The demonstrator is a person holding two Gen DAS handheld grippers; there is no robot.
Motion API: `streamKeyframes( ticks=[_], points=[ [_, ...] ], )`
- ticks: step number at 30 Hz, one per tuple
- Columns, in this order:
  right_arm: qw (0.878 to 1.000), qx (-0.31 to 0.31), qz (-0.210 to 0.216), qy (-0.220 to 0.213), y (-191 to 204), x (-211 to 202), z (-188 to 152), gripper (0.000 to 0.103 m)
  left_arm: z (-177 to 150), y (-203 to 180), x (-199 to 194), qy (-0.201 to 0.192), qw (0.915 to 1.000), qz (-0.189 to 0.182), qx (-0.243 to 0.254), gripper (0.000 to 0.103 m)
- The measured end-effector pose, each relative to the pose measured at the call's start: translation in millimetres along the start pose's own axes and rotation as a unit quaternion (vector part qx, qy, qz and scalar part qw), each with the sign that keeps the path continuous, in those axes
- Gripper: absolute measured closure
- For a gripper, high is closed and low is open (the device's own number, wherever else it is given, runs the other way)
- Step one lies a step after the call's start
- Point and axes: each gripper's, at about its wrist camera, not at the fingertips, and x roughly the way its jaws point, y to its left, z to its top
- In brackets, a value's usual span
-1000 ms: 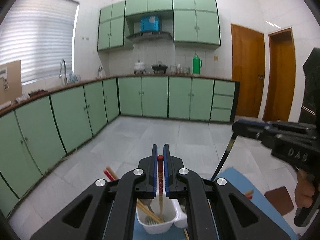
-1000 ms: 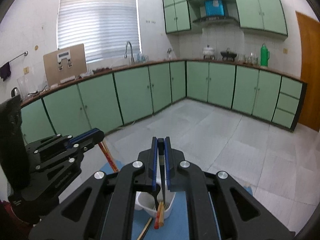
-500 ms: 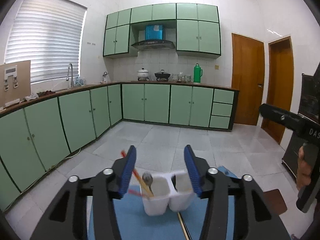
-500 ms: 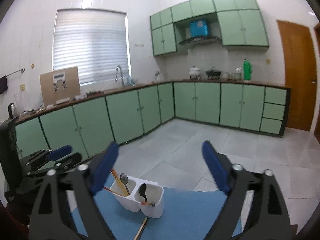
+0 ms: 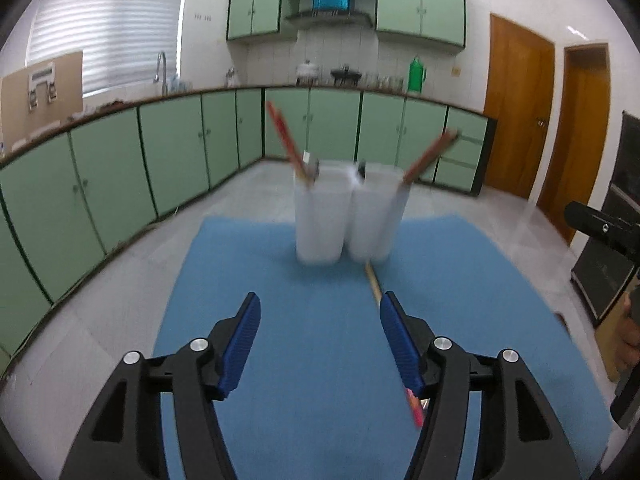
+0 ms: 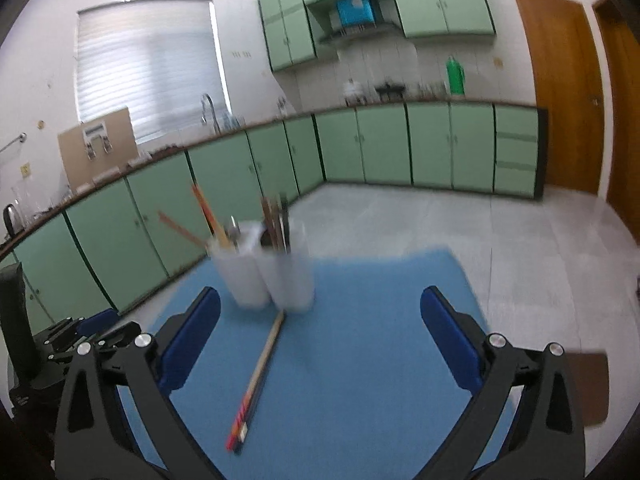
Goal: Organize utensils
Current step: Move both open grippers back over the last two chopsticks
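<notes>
both grippers were closed on utensils above the holder a sec ago; now they are pulled back and lower over the mat, jaws apart, and those utensils stand in the holder.

left wrist view: picture is blurred. white two-compartment holder (image 5: pixel 347 216) stands on far part of blue mat (image 5: pixel 248 264), chopsticks (image 5: pixel 286 142) lean out of left compartment, others from the right; what else is inside cannot be made out. loose chopsticks (image 5: pixel 376 286) lie from holder base toward right finger, partly hidden behind it. wide bare mat in front and at left. left gripper (image 5: pixel 320 344) jaws are opening, nothing between, nothing touched. at right edge the right gripper (image 5: pixel 600 228) is cut off.

right wrist view: also blurred. holder (image 6: pixel 266 268) near far-left part of mat (image 6: pixel 380 320), contents only dark and reddish sticks. loose chopsticks (image 6: pixel 260 372) lie on mat between the fingers, not touched. right gripper (image 6: pixel 320 344) jaws are opening, very wide, empty. brown pad (image 6: pixel 588 388) at right partly hidden by the gripper body.
</notes>
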Motion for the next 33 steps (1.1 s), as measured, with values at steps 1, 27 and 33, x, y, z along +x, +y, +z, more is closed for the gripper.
streamKeyframes(
  ticks=[1,27,33],
  points=[
    [1.0,0.001,-0.004,0.008,2,2,-8,0.006,-7,1,2,0.006,1.0,0.003,0.001,0.042],
    [0.989,-0.023,-0.01,0.149,59,51,-128,0.006,-82,21,31,0.117,0.9926,0.026,-0.013,0.041],
    [0.984,-0.044,-0.018,0.173,73,60,-136,0.006,-84,29,32,0.122,0.9917,0.025,-0.031,0.041]
  ],
)
